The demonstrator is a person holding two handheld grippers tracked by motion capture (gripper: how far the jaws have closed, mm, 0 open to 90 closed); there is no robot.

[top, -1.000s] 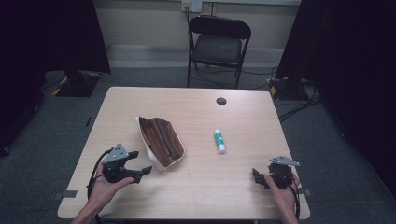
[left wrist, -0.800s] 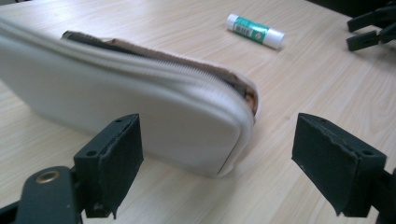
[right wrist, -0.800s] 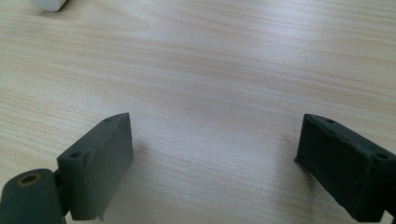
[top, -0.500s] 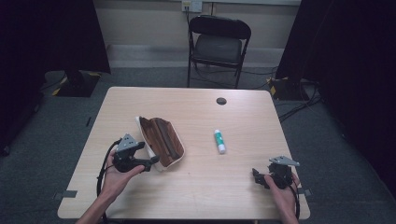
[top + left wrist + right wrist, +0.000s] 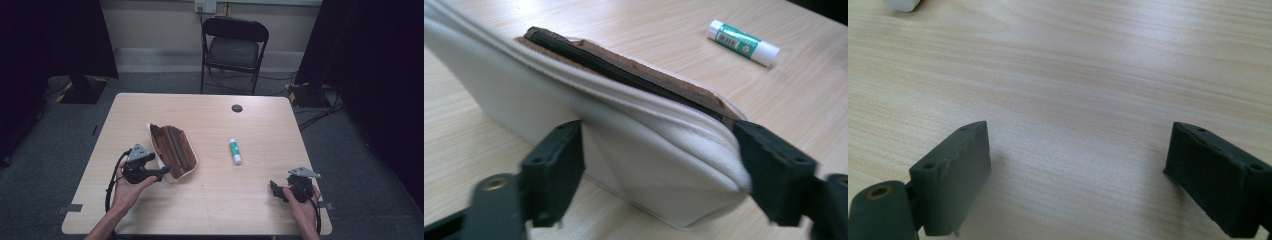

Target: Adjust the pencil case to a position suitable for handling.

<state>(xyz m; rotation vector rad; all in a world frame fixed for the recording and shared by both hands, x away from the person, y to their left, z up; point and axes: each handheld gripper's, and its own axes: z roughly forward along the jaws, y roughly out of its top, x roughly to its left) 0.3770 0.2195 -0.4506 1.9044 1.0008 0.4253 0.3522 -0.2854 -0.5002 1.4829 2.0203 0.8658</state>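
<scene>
A: Your left tongs (image 5: 659, 165) have just been closing; the near end of the white pouch (image 5: 589, 125) sits between both pads.

B: Your right tongs (image 5: 1075, 175) gape over bare table (image 5: 1073, 75). Beyond the pouch lies a glue stick (image 5: 235, 151).

Left gripper (image 5: 162, 172) has moved across the table toward the pouch (image 5: 172, 150), from a position apart from it to the pouch's near end. Its jaws have just been closing, and the white end of the pouch (image 5: 659, 150) now lies between them, touching both.
</scene>
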